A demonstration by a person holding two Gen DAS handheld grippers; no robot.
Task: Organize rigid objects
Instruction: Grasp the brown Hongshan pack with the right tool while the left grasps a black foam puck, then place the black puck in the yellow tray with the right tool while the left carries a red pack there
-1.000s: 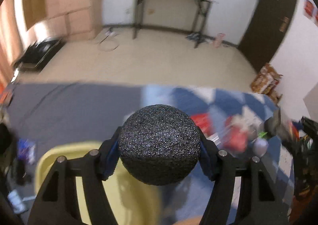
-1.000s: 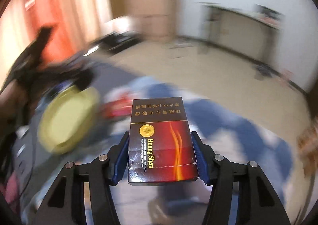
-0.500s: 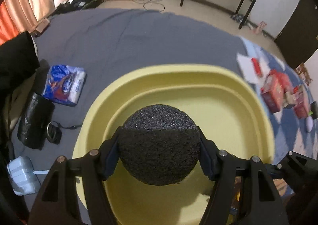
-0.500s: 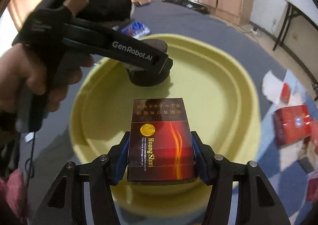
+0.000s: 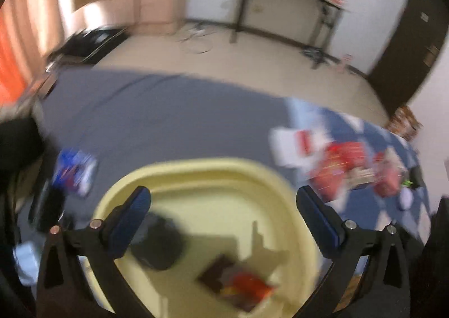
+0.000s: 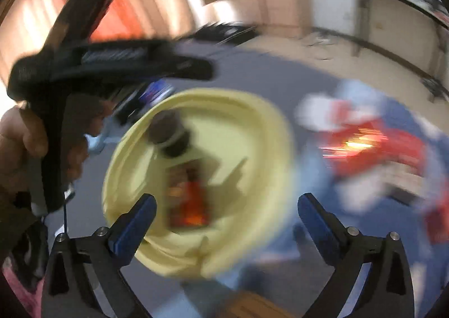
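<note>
Left tool: jaws opening, nothing between; ball lies in yellow basin, left part. Right tool: jaws opening, nothing between; red box lies in basin near ball. Step, judged: release into basin. Next: reach right for red packs on blue cloth; blur hides detail.

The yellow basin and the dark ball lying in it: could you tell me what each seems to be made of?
Yellow basin: probably moulded plastic, smooth, one even pale colour with a rounded stepped rim. Dark ball: matt black with no shine, perhaps foam or rubber; blur hides its texture.
</note>
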